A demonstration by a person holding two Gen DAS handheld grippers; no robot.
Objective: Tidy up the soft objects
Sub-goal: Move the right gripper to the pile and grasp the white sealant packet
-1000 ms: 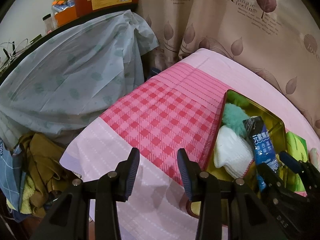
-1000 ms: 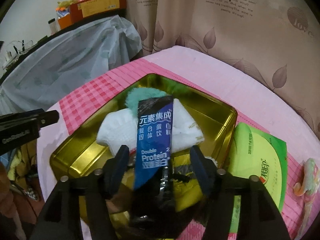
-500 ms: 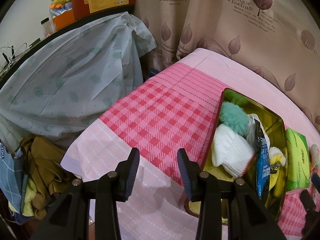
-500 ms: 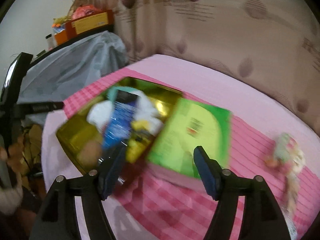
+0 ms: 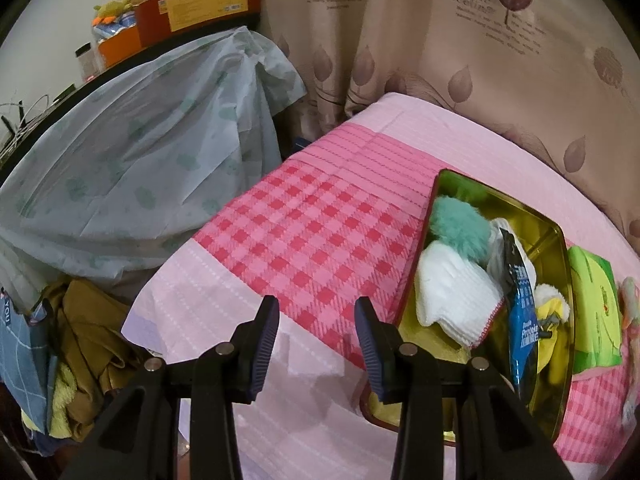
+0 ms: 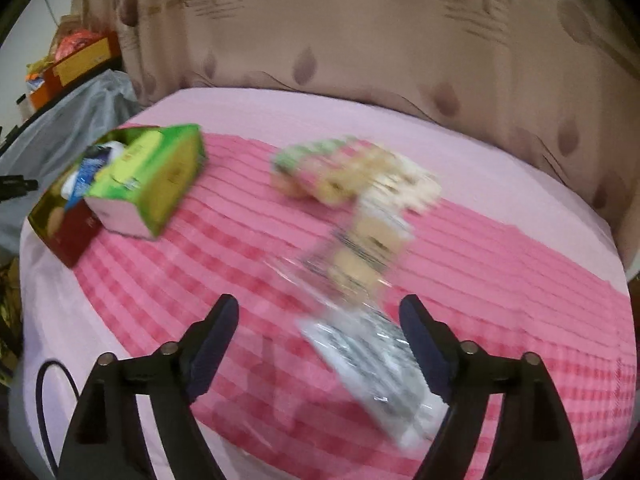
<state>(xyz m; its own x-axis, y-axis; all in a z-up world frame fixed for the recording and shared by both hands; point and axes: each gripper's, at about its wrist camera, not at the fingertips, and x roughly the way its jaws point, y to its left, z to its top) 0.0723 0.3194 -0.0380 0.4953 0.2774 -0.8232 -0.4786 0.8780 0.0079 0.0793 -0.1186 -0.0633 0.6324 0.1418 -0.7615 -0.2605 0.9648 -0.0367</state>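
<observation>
A gold tin [image 5: 558, 240] on the pink checked cloth holds a teal pompom [image 5: 460, 228], a white knit cloth [image 5: 456, 300], a blue protein packet [image 5: 522, 320] and a yellow soft item [image 5: 554, 312]. My left gripper [image 5: 316, 340] is open and empty over the cloth, left of the tin. My right gripper [image 6: 318, 344] is open and empty above a clear plastic packet [image 6: 372, 364]. A blurred pink-green soft toy [image 6: 340, 176] lies beyond it. The tin [image 6: 60, 220] is at the far left of the right wrist view.
A green tissue pack [image 6: 156, 180] lies beside the tin, and also shows in the left wrist view [image 5: 592, 312]. A covered shelf [image 5: 140, 152] and a clothes pile [image 5: 80, 352] stand left of the table. A curtain [image 6: 360, 40] hangs behind.
My right gripper let go of the blue protein packet, which now lies in the tin, and swung right to above the clear packet. The left gripper stayed put.
</observation>
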